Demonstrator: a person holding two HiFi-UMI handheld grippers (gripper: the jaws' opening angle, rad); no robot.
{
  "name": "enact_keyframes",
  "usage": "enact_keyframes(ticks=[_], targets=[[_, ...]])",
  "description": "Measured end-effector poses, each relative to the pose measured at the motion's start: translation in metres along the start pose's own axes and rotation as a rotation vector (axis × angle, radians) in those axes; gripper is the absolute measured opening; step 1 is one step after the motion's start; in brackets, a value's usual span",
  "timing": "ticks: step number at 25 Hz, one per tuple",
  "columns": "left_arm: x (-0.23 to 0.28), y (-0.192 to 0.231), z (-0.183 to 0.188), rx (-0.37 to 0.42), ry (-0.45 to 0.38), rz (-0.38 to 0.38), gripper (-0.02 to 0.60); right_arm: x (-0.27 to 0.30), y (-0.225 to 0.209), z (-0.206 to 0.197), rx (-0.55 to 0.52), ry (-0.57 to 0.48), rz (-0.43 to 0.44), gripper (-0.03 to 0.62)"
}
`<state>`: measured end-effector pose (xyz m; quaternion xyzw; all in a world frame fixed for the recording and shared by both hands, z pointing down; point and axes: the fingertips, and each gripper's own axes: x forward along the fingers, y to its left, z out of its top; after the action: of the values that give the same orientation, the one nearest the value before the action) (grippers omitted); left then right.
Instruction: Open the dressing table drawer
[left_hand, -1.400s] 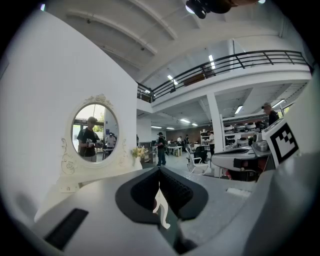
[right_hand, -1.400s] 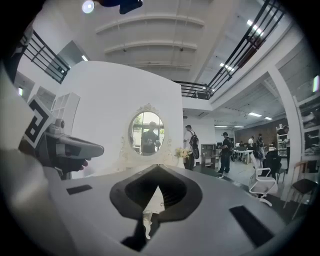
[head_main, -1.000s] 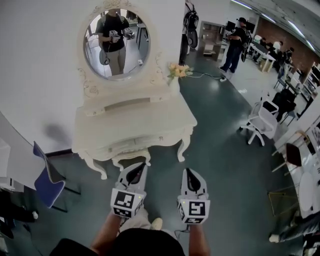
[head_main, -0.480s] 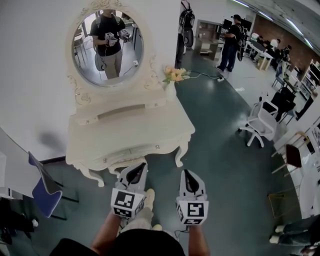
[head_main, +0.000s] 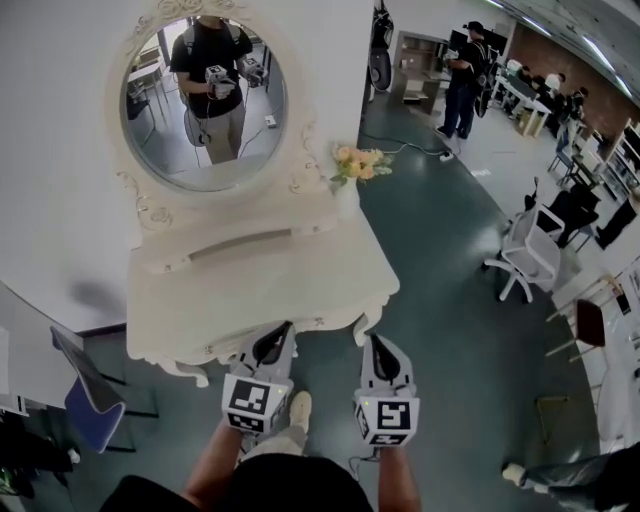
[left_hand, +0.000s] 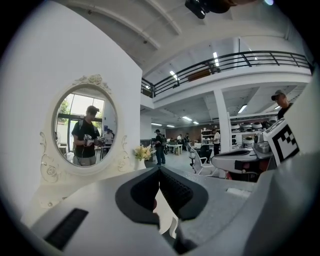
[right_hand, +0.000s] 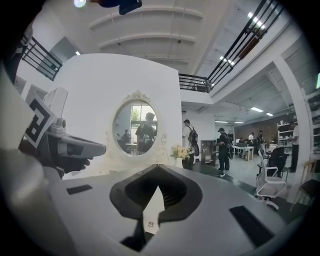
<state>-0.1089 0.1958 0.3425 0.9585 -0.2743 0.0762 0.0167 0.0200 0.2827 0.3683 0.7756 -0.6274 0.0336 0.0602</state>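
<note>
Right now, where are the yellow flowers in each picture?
Head view: flowers above centre, right of the mirror.
Left gripper view: flowers just left of centre, right of the mirror.
Right gripper view: flowers just right of centre, right of the mirror.
Shared landmark: the oval mirror.

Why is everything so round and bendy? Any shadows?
Left gripper view and right gripper view: the wide lens bends the balcony rail and leaves black corners. Head view: a soft grey shadow lies on the wall left of the dressing table.
</note>
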Motion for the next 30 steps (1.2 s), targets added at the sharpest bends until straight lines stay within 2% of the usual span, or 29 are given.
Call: enact_keyframes(ticks=[14,30], targets=[[0.095,0.09,0.002,-0.045,0.002,-0.009,0.003,0.125,-0.003,0.013,-0.023,0.058,-0.005,-0.002],[0.154,0.147,0.003,-0.037,0.014,0.012,0.003,0.213,-0.005,0.012,-0.007,0.046,0.028,-0.002]])
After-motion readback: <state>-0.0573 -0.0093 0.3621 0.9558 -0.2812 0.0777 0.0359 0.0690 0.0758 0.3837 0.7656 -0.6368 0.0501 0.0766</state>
